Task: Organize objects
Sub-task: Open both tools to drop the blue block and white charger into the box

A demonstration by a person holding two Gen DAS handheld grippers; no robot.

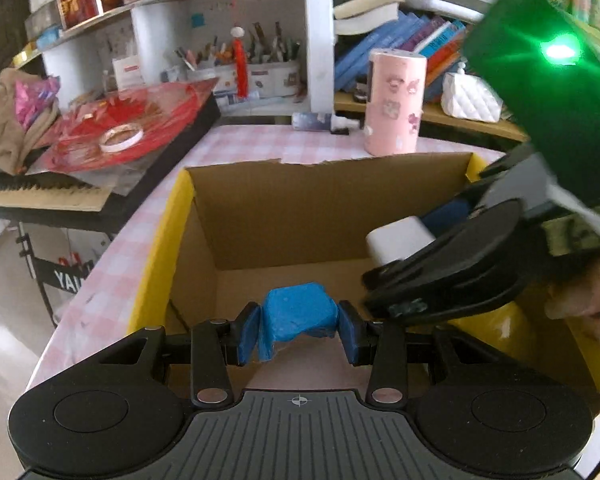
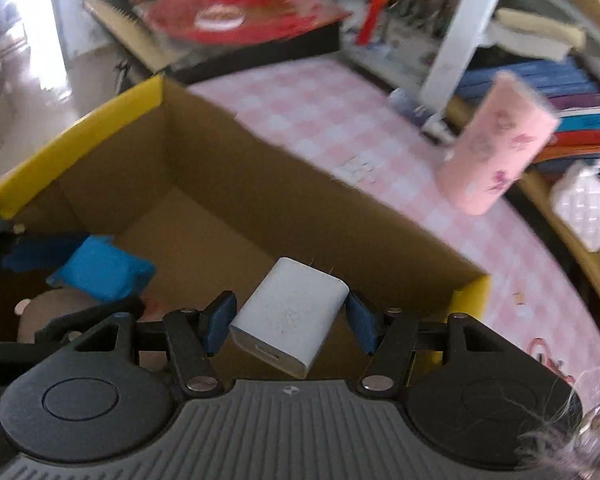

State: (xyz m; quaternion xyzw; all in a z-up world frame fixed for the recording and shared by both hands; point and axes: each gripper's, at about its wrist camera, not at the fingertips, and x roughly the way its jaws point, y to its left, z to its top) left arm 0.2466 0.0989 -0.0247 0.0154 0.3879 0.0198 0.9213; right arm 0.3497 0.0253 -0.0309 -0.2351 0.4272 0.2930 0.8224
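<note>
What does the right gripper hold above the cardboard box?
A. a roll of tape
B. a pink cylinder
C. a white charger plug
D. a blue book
C: in the right wrist view the right gripper has its blue pads pressed on both sides of the white charger plug, over the open cardboard box; the pink cylinder stands apart on the table.

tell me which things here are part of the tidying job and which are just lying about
Part of the job:
- blue lump, clamped in the left gripper
- white charger, clamped in the right gripper
- cardboard box, both held over it

Just lying about:
- pink tube standing on the checked tablecloth
- white quilted purse
- tape roll
- books
</note>
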